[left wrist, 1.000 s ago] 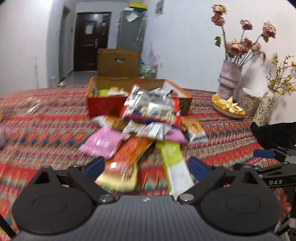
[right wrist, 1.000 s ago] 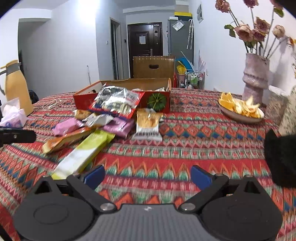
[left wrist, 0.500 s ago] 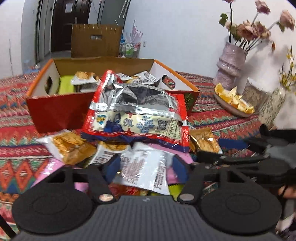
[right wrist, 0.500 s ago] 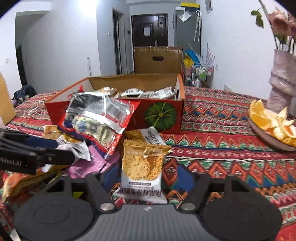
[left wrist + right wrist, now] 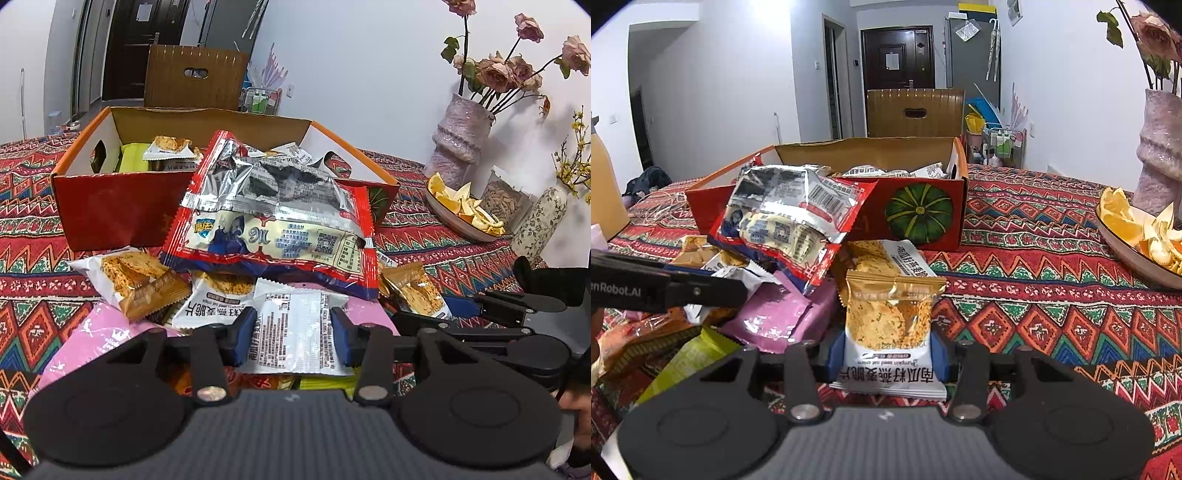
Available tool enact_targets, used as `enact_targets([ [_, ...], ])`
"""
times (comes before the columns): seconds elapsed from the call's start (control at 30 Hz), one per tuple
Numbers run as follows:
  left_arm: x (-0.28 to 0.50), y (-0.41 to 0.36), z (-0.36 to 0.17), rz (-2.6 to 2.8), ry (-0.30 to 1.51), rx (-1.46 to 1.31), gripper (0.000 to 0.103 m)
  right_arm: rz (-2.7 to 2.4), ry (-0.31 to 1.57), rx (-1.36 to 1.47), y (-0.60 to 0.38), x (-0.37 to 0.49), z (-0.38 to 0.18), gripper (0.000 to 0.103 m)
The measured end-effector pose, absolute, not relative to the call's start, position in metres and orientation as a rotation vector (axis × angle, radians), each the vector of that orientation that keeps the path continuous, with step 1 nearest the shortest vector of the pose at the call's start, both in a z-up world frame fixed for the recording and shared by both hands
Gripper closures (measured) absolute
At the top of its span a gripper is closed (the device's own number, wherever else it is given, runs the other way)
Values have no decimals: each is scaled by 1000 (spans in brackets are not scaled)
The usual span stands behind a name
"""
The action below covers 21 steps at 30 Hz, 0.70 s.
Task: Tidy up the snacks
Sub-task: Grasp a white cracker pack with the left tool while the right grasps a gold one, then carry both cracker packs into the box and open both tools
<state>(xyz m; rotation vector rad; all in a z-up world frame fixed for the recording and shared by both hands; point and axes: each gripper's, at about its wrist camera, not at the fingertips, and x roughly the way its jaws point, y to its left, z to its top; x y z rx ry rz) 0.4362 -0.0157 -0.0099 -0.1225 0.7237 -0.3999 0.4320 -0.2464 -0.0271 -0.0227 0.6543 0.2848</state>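
Closing fingers pinch a white packet (image 5: 295, 328) and cracker packet (image 5: 890, 332) (lower ends hidden behind grippers).

Snack packets (image 5: 140, 280) lie heaped on the tabletop (image 5: 1052, 317) before an open box (image 5: 122, 210), which holds more packets. A large bag (image 5: 273, 225) leans against its front wall. A fruit plate (image 5: 448, 218) and vase (image 5: 458, 140) stand to the right.

Snack packets (image 5: 269, 221) heaped before red box (image 5: 118, 206)

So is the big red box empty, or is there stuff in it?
Not empty. The open box already holds several snack packets, seen over its rim.
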Motion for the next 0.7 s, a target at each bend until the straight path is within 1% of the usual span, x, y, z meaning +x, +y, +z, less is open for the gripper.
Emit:
enact_targets([
  [0.17,433,-16,-6,-396,711,-119,61,281,651,-15,-248,430,-27,59],
  [0.27,417,-10,8,-383,697,-148,61,237,655,-30,-250,419,-25,59],
  [0.37,385,-2,21,-385,671,-163,61,209,641,-35,-255,394,-19,59],
  [0.57,297,21,38,-298,630,-213,61,205,626,15,-266,327,-3,59],
  [0.7,252,34,44,-245,616,-219,61,231,639,-44,-258,288,0,59],
])
